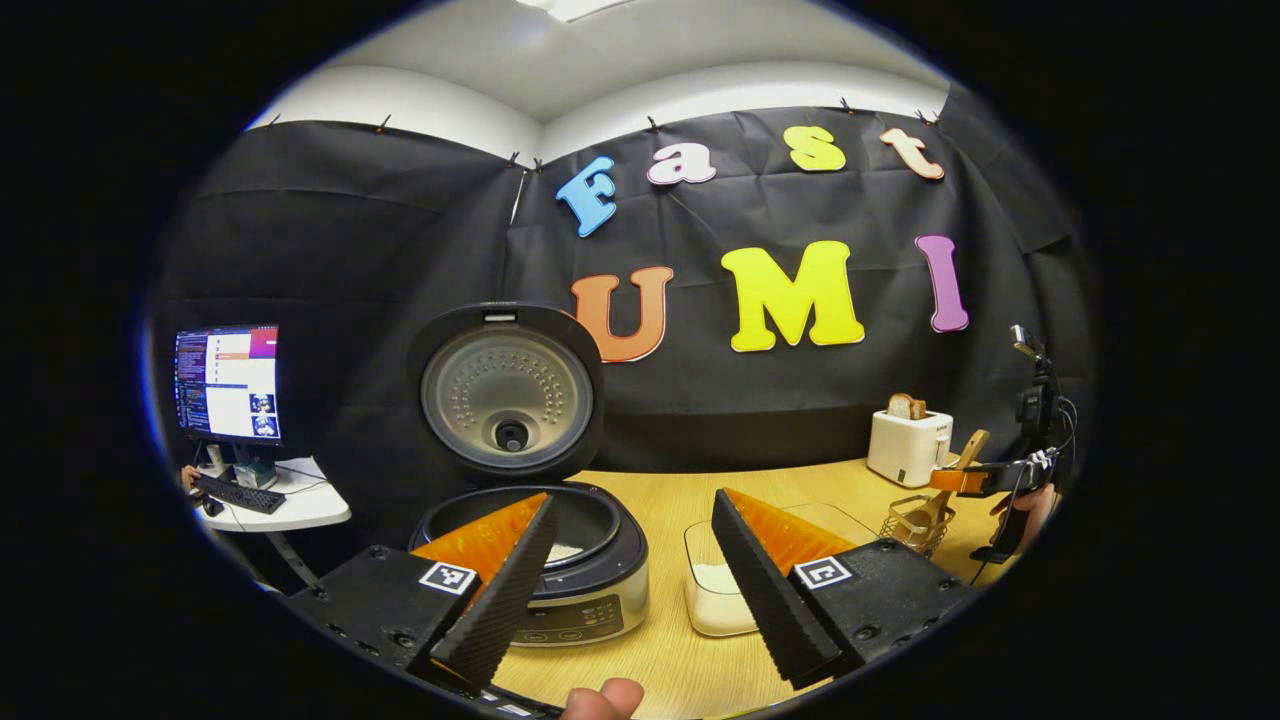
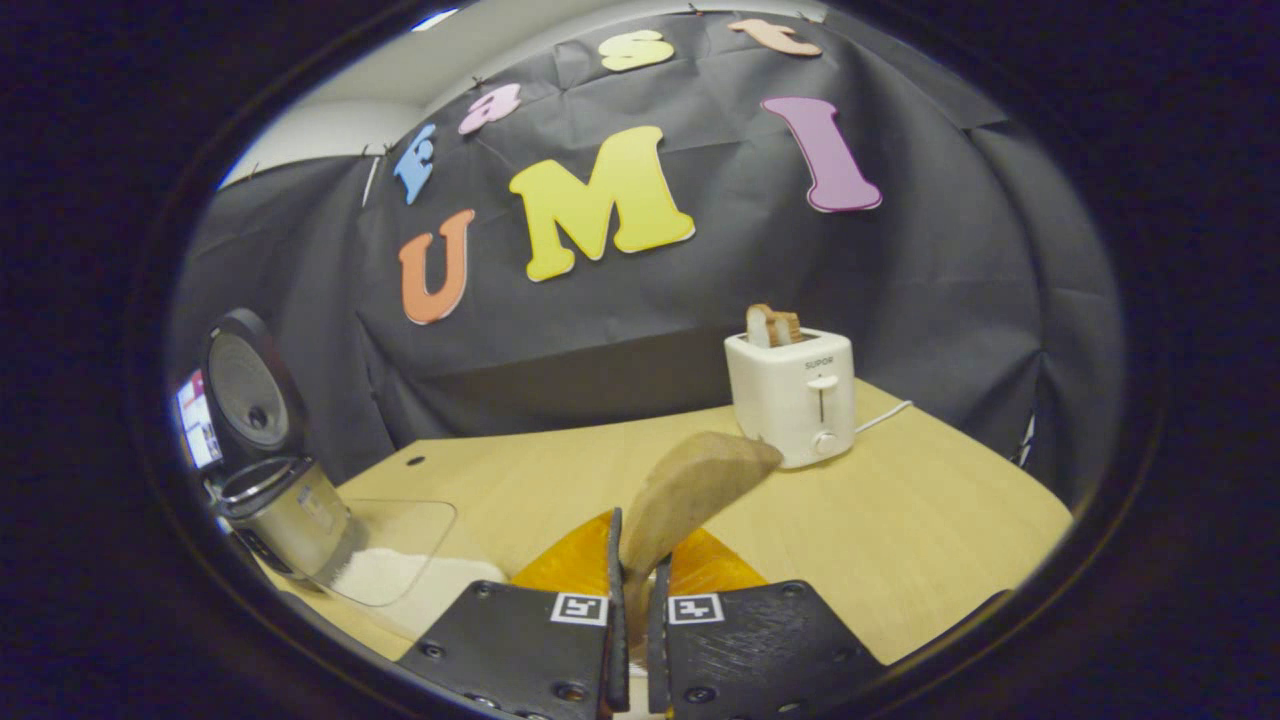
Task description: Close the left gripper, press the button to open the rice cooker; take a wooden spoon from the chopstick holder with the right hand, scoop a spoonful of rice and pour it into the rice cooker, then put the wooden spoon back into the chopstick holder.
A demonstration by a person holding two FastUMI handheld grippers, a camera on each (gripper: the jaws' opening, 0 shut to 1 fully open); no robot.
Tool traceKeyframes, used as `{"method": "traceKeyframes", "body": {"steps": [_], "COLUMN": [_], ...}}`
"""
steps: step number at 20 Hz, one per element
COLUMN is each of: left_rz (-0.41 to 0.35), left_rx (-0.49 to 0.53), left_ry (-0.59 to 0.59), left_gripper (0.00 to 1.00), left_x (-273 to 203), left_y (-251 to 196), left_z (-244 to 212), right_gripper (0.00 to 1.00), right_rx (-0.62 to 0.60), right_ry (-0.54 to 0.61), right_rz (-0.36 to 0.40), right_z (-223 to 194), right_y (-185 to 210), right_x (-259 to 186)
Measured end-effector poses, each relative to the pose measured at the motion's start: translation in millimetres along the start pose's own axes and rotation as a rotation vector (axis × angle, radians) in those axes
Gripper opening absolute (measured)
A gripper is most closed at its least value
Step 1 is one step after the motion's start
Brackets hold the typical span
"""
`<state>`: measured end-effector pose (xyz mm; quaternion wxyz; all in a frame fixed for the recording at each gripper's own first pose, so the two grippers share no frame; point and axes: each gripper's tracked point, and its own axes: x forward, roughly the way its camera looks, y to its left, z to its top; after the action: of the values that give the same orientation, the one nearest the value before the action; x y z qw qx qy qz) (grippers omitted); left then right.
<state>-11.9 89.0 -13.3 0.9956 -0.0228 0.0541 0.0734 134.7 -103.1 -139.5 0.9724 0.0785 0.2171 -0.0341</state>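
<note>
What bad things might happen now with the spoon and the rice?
1. The right tongs pinch the wooden spoon low on its handle, bowl tilted; it might slip or twist.
2. The wire chopstick holder looks light and sits by the toaster; a bump could tip it.
3. The clear rice container stands close beside the open rice cooker; careless scooping may spill grains on the table.

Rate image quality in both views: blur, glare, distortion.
Left gripper view: strong fisheye bending, sharp rice cooker, bright monitor washed out. Right gripper view: dimmer, tilted, the wooden spoon close to the lens and soft, the toaster crisp; table evenly lit, no harsh glare.
</note>
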Motion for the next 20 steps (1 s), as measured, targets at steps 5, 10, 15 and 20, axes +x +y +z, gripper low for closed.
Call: {"method": "traceKeyframes", "body": {"steps": [5, 10, 15, 20], "left_rz": [0.01, 0.016, 0.034, 0.038], "left_rx": [-0.011, -0.038, -0.046, -0.059], "left_ry": [0.018, 0.026, 0.026, 0.007], "left_gripper": [0.99, 0.99, 0.99, 0.99], "left_x": [1, 1, -2, -8], "left_y": [7, 18, 35, 45], "left_z": [-4, -6, -4, 5], "right_gripper": [0.0, 0.0, 0.0, 0.0], "right_rx": [-0.027, -0.049, -0.084, -0.149], "right_ry": [-0.016, -0.056, -0.122, -0.164], "right_rz": [0.006, 0.013, 0.037, 0.148], "right_z": [9, 41, 79, 109], "right_y": [10, 23, 52, 129], "right_x": [-4, -19, -30, -34]}}
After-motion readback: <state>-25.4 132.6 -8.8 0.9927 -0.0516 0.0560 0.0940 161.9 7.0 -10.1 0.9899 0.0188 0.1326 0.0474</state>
